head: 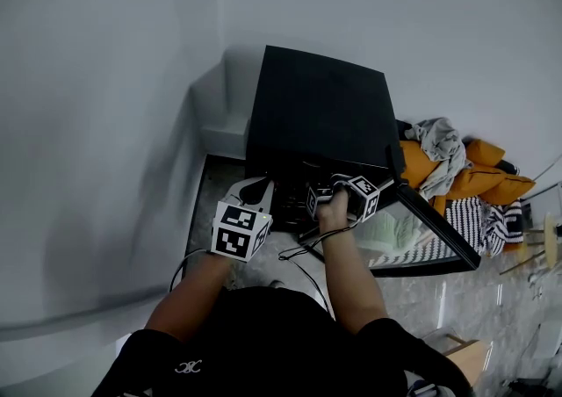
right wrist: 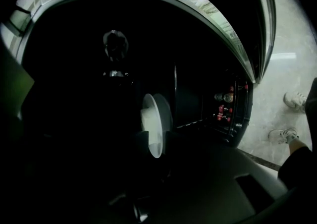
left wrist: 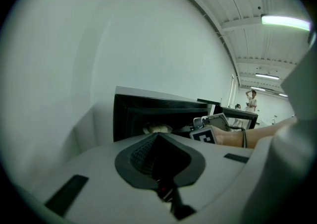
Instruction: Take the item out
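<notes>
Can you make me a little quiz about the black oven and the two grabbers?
1. True or false: the door of the black oven is shut.
2. What is the right gripper clamped on inside the oven? A) a white plate B) a cup C) a spoon
3. Fill in: the left gripper is ___ the oven (inside or outside).

Key: 1 false, the door hangs open. 2 A, held by its rim. 3 outside, with nothing in its jaws.
</notes>
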Tool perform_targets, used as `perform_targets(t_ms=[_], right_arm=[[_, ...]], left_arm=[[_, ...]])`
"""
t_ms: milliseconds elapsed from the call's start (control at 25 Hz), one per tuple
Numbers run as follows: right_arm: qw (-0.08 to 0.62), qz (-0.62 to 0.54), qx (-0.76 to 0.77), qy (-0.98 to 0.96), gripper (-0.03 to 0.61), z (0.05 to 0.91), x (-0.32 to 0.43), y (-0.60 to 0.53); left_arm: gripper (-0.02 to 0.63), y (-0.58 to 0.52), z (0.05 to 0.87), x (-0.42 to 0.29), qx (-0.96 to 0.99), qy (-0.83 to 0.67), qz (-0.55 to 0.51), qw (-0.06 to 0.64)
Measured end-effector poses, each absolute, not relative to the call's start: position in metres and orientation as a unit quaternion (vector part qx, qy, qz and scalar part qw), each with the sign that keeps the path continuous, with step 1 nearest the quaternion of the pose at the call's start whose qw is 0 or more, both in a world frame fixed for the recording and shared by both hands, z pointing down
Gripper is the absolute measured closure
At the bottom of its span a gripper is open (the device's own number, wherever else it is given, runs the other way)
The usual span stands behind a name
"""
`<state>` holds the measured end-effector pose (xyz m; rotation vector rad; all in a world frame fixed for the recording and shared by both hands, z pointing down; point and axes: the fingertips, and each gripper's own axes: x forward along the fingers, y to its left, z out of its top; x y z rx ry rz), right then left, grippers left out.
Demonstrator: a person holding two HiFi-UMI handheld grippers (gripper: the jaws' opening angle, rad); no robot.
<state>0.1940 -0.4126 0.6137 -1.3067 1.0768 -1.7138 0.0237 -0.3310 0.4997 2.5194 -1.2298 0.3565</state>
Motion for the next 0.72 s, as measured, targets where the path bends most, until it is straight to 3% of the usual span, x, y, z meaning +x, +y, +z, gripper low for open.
perform_targets(t_ms=[440,600,720], right_arm=[[0.341,-0.684,-0.51,0.395,0.48,0.616,0.188,-0.419],[0.326,-0.689,-0.518,0.389,0.544,0.623,0.185,-0.418],[0.327,-0.688,-0.519,0.389,0.552,0.623,0.185,-0.418]], left_arm=[[0.614,-0.332,0.501,0.019,0.879,-0.43,0.125,0.161],[0.614,-0.333,0.504,0.016,0.879,-0.431,0.125,0.163],[0.614,-0.334,0.504,0.016,0.878,-0.431,0.126,0.164]])
